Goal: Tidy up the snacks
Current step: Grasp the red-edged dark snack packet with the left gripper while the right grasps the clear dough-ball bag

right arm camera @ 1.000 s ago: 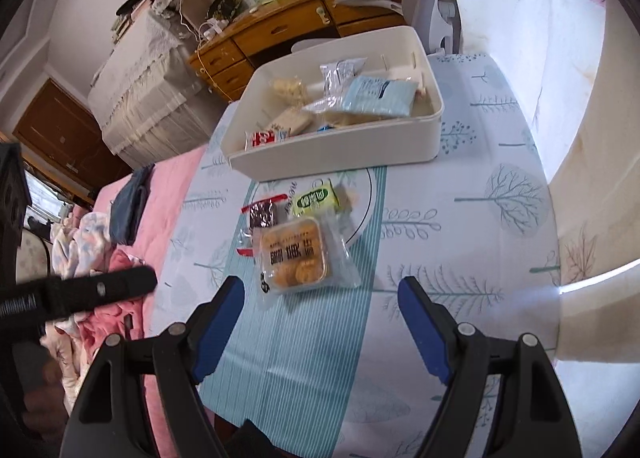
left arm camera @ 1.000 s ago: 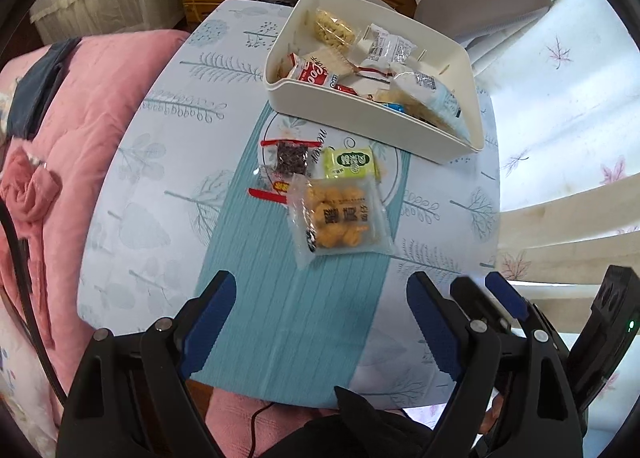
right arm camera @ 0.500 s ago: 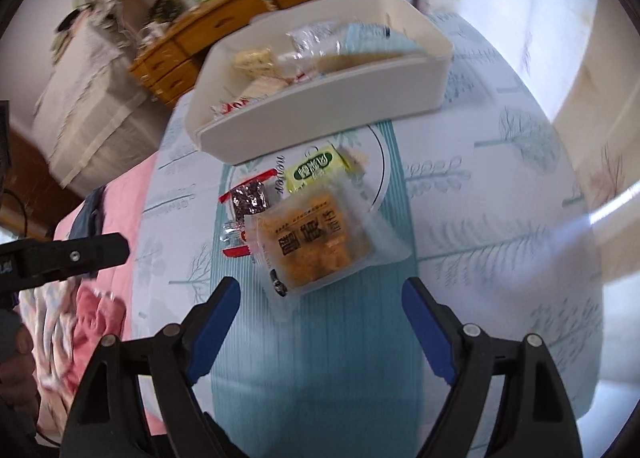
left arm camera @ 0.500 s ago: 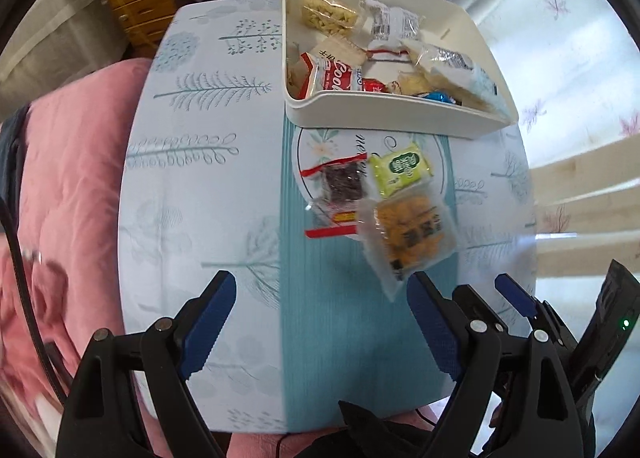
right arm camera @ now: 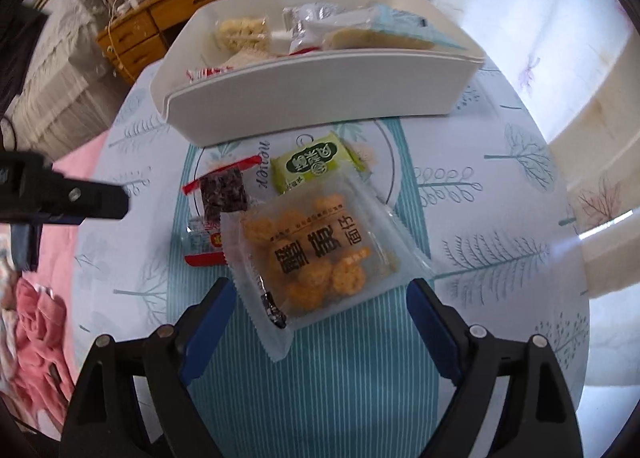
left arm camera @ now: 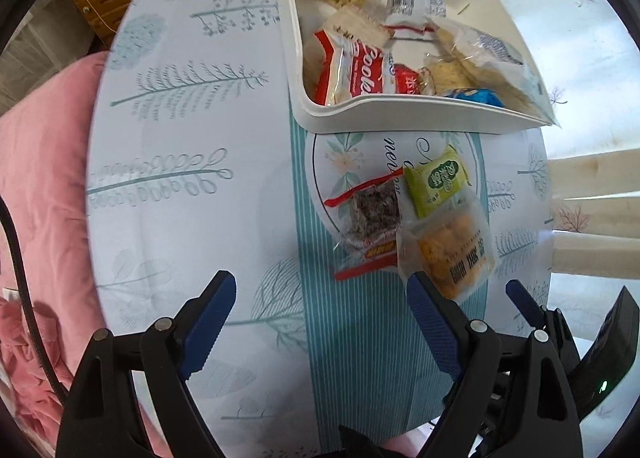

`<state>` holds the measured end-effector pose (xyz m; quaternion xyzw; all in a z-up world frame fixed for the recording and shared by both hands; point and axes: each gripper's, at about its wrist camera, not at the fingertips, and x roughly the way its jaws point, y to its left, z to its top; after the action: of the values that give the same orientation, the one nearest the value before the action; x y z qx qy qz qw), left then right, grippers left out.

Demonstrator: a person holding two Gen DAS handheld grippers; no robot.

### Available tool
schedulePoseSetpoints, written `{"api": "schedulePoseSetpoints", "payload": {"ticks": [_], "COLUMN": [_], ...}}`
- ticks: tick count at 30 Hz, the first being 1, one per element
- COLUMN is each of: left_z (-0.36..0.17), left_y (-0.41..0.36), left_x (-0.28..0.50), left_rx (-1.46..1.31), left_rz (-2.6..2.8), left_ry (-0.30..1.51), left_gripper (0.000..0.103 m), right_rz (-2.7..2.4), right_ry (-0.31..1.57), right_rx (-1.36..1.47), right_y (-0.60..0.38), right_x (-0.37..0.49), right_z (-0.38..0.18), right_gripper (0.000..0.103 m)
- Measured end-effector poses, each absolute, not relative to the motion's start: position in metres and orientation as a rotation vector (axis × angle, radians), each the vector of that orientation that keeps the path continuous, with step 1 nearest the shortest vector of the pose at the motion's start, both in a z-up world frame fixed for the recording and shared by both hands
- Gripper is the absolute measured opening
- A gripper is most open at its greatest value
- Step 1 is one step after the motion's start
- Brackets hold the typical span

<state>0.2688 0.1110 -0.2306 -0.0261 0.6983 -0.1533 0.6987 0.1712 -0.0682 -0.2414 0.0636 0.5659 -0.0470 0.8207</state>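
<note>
Three snack packets (right arm camera: 304, 246) lie on the table (right arm camera: 500, 218) before the bin (right arm camera: 320, 94)

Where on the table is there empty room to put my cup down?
The table is bare left of the white bin and the three loose packets. The striped cloth is free in front of the orange cracker packet. The middle is crowded: packets overlap just before the bin.

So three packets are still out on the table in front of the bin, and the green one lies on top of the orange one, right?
Not quite: the orange packet overlaps the green packet, not the reverse, as the right wrist view shows. Three packets, with the dark one, do lie before the bin.
</note>
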Motion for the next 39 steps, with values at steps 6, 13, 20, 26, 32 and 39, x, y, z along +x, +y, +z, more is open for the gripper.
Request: {"api": "schedulePoseSetpoints", "payload": {"ticks": [6, 13, 20, 26, 32, 39], "left_z": [-0.258, -0.284, -0.310, -0.316, -0.310, -0.310], "left_y": [0.087, 0.062, 0.045, 0.028, 0.014, 0.011], "left_x": [0.285, 0.297, 0.303, 0.301, 0.289, 0.274], "left_rx": [-0.063, -0.051, -0.060, -0.068, -0.101, -0.155], "left_rz": [-0.344, -0.309, -0.249, -0.211, -0.191, -0.144], "left_ry": [1.582, 1.607, 1.641, 1.621, 1.603, 1.613], "left_gripper": [0.087, 0.087, 0.086, 0.079, 0.056, 0.043], "right_rz": [-0.069, -0.026, 0.050, 0.100, 0.132, 0.160], "right_ry": [1.238, 1.236, 1.178, 1.188, 1.225, 1.285], "right_rx": [0.084, -0.045, -0.144, -0.110, -0.097, -0.060], "right_y": [-0.062, -0.055, -0.049, -0.056, -0.060, -0.072], "right_x": [0.182, 0.195, 0.202, 0.213, 0.222, 0.236], "right_z": [-0.259, -0.275, -0.280, -0.285, -0.289, -0.285], "right_gripper": [0.089, 0.100, 0.103, 0.103, 0.102, 0.084]}}
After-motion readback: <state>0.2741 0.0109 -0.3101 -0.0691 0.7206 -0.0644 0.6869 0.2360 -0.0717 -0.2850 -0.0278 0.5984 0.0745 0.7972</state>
